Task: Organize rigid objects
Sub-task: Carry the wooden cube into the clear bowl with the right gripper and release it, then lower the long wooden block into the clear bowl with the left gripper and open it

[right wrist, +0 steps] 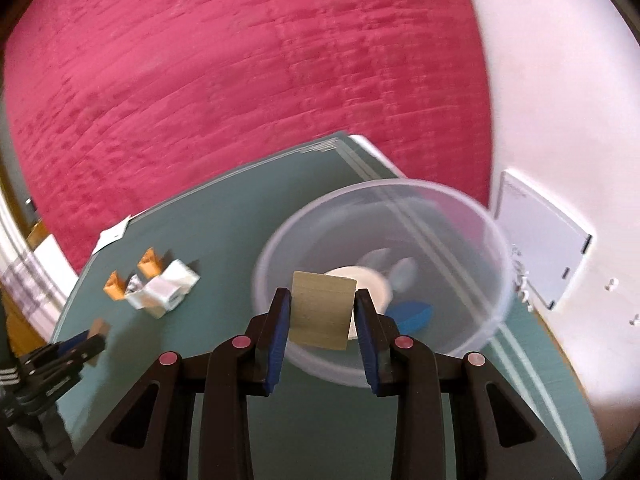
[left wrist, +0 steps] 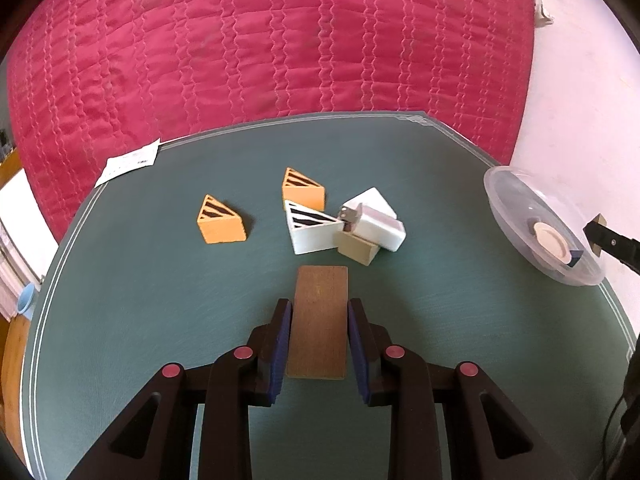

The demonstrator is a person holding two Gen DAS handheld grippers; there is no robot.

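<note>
Blocks (left wrist: 304,216) left of bowl (left wrist: 516,200)

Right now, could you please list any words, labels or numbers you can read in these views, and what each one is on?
None can be read.
Paper slip at the far left edge of the table: dark print, too small to read.
White panel beside the clear bowl: no readable marks, blurred.
Blocks: stripes only, no text.

The bowl (right wrist: 460,216) is clear, shiny plastic. The brown block (left wrist: 318,320) and the pale block (right wrist: 322,312) look like smooth, dull wood. The table mat (left wrist: 160,320) is flat and matt, and the red blanket (left wrist: 280,40) is soft stitched cloth.
</note>
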